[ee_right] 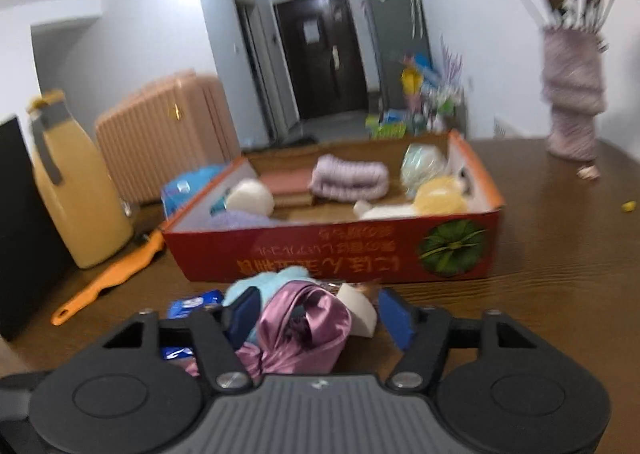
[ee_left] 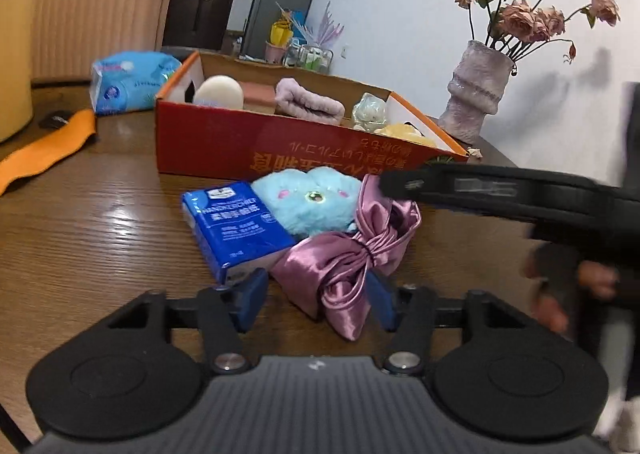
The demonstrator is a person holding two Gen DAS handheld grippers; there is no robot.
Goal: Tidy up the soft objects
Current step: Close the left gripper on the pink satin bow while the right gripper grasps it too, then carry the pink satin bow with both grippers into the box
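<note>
A pink satin bow (ee_left: pixel 340 266) lies on the wooden table beside a light blue plush (ee_left: pixel 308 202) and a blue tissue pack (ee_left: pixel 236 222), just in front of the red cardboard box (ee_left: pixel 280 142). My left gripper (ee_left: pixel 317 278) is open, with the bow's lower lobe between its blue pads. From the right, a black finger (ee_left: pixel 440 190) of the right gripper reaches over the bow's far end. In the blurred right wrist view, my right gripper (ee_right: pixel 318 298) is open around the bow (ee_right: pixel 304 330) and a white wedge (ee_right: pixel 360 314). The box (ee_right: pixel 320 254) holds several soft items.
A lilac vase (ee_left: pixel 476 94) of dried roses stands at the back right of the table. An orange strap (ee_left: pixel 44 158) and a light blue packet (ee_left: pixel 128 80) lie on the left, near a yellow jug (ee_right: pixel 76 190). A hand (ee_left: pixel 560 294) grips the right tool.
</note>
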